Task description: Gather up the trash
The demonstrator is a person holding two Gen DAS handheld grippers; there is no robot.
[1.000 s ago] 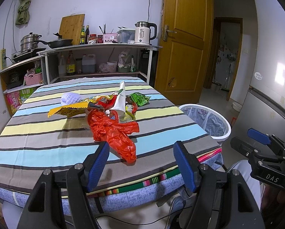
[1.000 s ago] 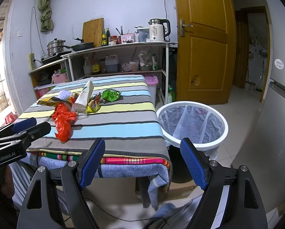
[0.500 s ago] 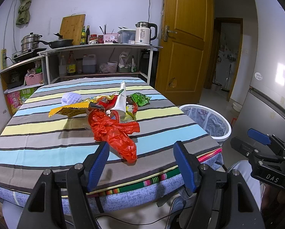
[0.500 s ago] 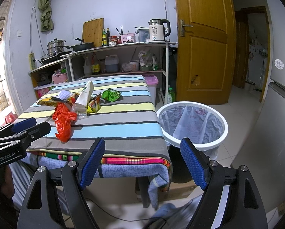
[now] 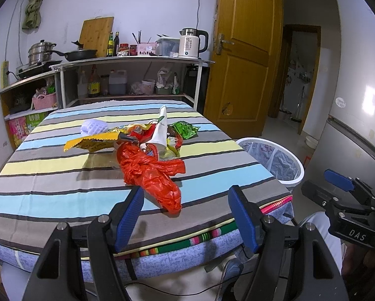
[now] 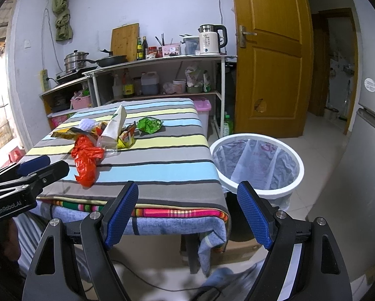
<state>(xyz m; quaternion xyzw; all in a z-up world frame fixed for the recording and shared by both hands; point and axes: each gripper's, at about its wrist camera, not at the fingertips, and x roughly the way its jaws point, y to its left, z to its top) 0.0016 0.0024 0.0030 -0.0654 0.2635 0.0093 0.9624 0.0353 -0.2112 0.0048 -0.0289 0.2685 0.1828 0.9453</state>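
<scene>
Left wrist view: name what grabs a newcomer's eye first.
A crumpled red plastic bag sprawls near the striped table's front edge, heading a heap of snack wrappers. Right of the table stands a lined white trash bin, apparently empty. The open left gripper frames the bag.

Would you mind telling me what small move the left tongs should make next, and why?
Probably ease the left tongs forward over the red plastic bag and close on it. They are open and empty, the bag is the nearest piece of trash on the table, and the lined bin waits beside the table.
</scene>
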